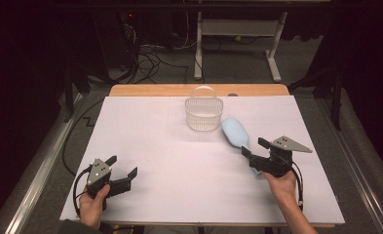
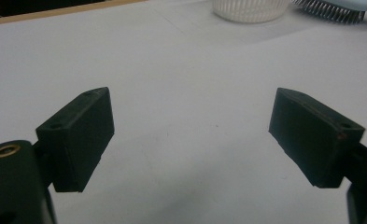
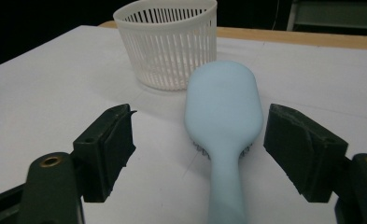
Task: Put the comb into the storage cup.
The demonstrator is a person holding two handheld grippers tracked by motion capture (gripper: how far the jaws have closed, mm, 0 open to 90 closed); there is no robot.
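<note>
Two hand-held grippers sit over the white surface (image 1: pixel 179 195): the left hand-held gripper (image 1: pixel 124 168) at lower left with jaws wide apart over nothing, the white basket (image 1: pixel 204 113) at upper centre, and the right hand-held gripper (image 1: pixel 254 146) spread around the light-blue brush (image 1: pixel 235 132) handle, not touching it.

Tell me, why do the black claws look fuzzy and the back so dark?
In the left gripper view, the close-up left gripper is soft. In the right gripper view, the blue hairbrush blurs near the lens. In the high view, light falls on the table; the room behind stays dim.
</note>
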